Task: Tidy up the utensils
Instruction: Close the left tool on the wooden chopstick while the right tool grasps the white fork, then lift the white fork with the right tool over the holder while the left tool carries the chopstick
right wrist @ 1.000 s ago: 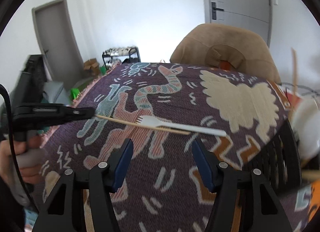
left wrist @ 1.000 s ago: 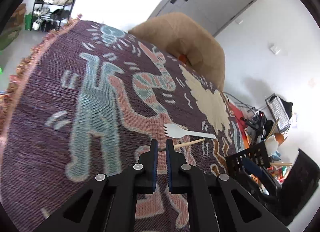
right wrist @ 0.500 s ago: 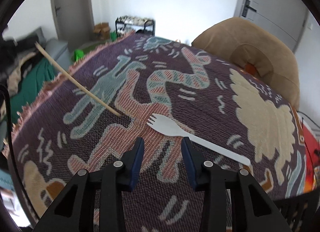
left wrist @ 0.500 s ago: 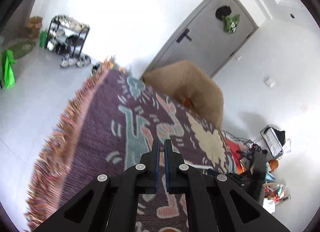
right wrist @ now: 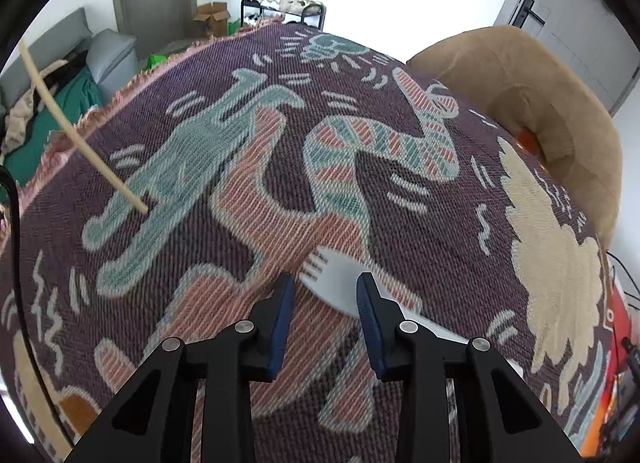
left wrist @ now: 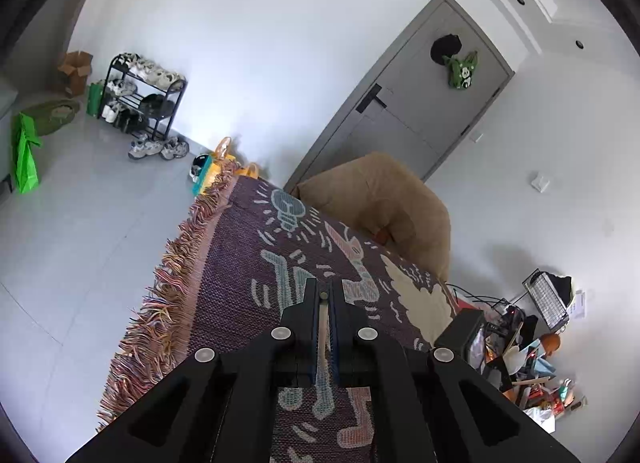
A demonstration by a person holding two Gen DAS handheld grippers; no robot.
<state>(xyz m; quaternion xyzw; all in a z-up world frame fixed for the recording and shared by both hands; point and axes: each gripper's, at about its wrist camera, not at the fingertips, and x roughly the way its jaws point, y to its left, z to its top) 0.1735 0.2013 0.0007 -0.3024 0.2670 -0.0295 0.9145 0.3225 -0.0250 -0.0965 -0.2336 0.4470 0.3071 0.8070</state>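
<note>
A patterned woven cloth (right wrist: 224, 167) covers the desk under both tools. The right hand-held gripper (right wrist: 325, 287) points down at it, its jaws closing with the head of a white plastic fork (right wrist: 334, 275) lying between them, pads not yet pressing. The left hand-held gripper (left wrist: 324, 295) is clamped on a thin wooden chopstick (right wrist: 80, 139), which hangs above the cloth well left of the right hand-held gripper.

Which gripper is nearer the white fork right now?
Right. The right gripper is closing with the white fork between its fingers; the left gripper holds a chopstick raised off to the side.
</note>
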